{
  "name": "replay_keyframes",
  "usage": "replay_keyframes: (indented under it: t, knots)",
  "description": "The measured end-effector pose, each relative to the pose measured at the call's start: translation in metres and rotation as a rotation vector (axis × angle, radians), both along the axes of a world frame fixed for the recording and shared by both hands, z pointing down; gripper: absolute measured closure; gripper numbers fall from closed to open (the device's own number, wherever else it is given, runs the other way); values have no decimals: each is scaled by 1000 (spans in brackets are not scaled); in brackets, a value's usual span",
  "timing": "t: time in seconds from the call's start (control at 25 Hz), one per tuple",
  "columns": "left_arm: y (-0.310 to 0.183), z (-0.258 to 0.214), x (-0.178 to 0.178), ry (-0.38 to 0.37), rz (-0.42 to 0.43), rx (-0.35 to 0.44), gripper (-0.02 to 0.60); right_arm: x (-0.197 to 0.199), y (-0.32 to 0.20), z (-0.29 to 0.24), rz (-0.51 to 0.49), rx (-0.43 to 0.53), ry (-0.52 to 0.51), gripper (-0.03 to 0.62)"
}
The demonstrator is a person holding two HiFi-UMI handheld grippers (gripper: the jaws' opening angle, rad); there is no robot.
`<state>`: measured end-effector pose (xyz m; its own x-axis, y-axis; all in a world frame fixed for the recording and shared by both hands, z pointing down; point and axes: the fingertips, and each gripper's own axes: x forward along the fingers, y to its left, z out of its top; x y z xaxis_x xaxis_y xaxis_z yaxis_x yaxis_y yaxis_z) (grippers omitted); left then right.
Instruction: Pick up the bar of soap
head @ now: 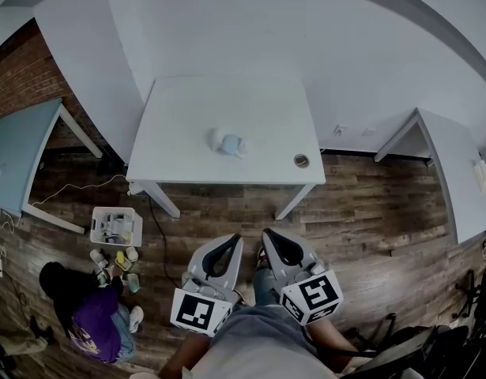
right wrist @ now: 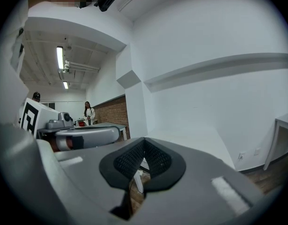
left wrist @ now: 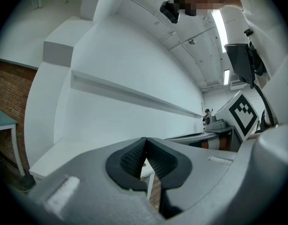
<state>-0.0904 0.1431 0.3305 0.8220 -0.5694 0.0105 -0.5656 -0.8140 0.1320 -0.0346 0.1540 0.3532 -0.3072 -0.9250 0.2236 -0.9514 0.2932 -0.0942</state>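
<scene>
A pale, whitish lump, seemingly the bar of soap (head: pixel 227 142), lies near the middle of the white table (head: pixel 179 117); too small to make out in detail. Both grippers hang over the wooden floor in front of the table, well short of its front edge. My left gripper (head: pixel 229 242) is shut with nothing in it, its dark ribbed pads (left wrist: pixel 134 157) meeting at the tip of the left gripper (left wrist: pixel 144 146). My right gripper (head: pixel 270 235) is beside it, also shut and empty, and its own view shows the right gripper (right wrist: pixel 144 146) pointing at the table's corner.
A small round object (head: pixel 301 160) sits at the table's front right corner. A light blue table (head: pixel 21 156) stands at left, another white table (head: pixel 456 172) at right. On the floor at lower left a person (head: pixel 88 310) crouches by a white bin (head: pixel 116 226) and several bottles.
</scene>
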Motion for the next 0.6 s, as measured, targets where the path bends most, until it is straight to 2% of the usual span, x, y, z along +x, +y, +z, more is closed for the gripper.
replay_keyframes:
  t: [0.24, 0.6]
  knots:
    - [-24, 7, 17, -15, 0, -9, 583, 18, -28, 6, 1, 3, -15, 591]
    - [-98, 20, 60, -54, -33, -33, 583, 58, -106, 14, -44, -20, -37, 591]
